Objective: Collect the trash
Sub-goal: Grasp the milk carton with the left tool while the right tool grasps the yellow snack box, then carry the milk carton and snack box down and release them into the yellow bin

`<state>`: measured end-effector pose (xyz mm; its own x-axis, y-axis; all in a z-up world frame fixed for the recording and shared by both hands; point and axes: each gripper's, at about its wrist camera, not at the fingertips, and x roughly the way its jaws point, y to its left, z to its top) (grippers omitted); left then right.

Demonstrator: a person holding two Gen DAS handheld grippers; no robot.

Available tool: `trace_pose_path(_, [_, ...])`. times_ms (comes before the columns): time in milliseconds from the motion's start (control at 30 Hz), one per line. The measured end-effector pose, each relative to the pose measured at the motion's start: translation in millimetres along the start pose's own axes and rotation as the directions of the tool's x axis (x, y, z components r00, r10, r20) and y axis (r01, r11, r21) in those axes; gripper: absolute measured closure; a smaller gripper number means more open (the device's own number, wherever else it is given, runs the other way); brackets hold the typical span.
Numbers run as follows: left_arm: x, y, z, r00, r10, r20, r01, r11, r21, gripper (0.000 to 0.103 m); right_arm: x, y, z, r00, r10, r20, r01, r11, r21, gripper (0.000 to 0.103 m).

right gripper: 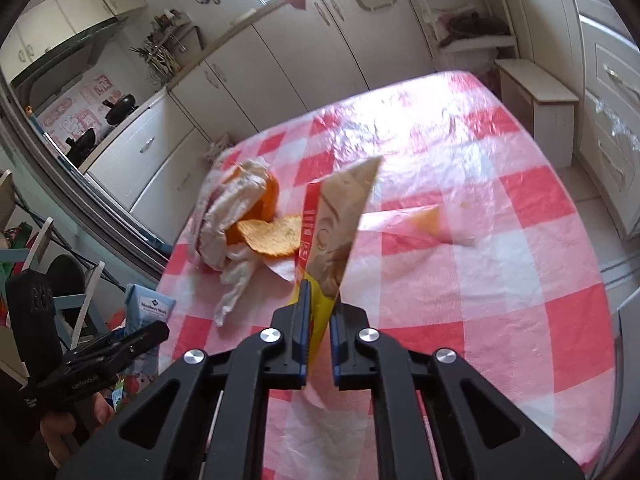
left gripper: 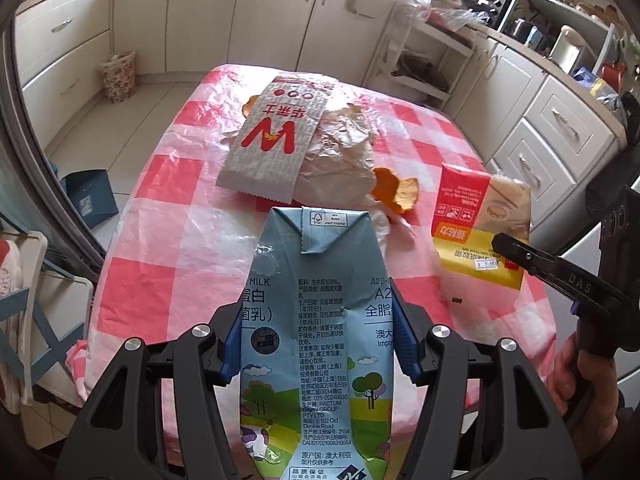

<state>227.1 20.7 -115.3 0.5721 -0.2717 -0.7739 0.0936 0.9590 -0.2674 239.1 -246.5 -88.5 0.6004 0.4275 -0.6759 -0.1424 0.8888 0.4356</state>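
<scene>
Trash lies scattered on the desk (left gripper: 152,216), which is covered by a pink-and-white checked plastic cloth. Seen from the left wrist, the left tongs (left gripper: 318,344) stand partly open around a flattened light-blue milk carton (left gripper: 312,300), their blue pads pressed on its two sides so that it is held above the near edge of the desk. Beyond it a grey-and-red paper sleeve (left gripper: 272,140) rests on crumpled wrapping paper (left gripper: 344,148), with orange peel (left gripper: 396,196) just beside the paper. At the right, the right tongs (left gripper: 508,246) pinch a red-and-yellow food wrapper (left gripper: 476,216) by its lower edge, and a hand (left gripper: 572,376) grips their handle. A patterned bin (left gripper: 118,76) stands on the floor by the cabinets. Seen from the right wrist, the right tongs (right gripper: 318,332) are closed almost fully on the thin wrapper (right gripper: 340,224), which stands up edge-on between the blue pads, lifted off the desk (right gripper: 500,288). To its left on the cloth lie the orange peel (right gripper: 272,232) and crumpled paper (right gripper: 236,208). At lower left the left tongs (right gripper: 148,334) appear with the milk carton (right gripper: 150,312) behind them, off the desk edge.
</scene>
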Motion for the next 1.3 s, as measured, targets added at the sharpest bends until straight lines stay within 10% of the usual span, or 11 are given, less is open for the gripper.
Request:
trace_pose_path(267, [-30.2,-14.9,-28.5,0.995,-0.097,-0.006,0.097,0.995,0.014,0.046,-29.8,7.2,1.6,0.997,0.026,0.07,-0.023,0.999,-0.043,0.097])
trace_pose_path(667, [-6.6,-69.0,-120.3,0.945,-0.173,-0.279,0.212,0.97,0.116,0.045,-0.1,-14.4,-25.6,0.996,0.046,-0.071,-0.042,0.998,0.055,0.086])
trace_pose_path(800, [3.9,-75.5,-128.8,0.938,-0.142,-0.315,0.197,0.969,0.15,0.044,-12.2,-6.6,-28.6,0.998,0.053,-0.043,-0.052,0.999,0.015,0.099])
trace_pose_path(1300, [-62.9,-33.8,-87.7,0.999,-0.008,0.052,0.006,0.999,0.047,0.034,-92.2,35.4,-95.0,0.991,0.126,-0.05,-0.132,0.982,-0.133,0.1])
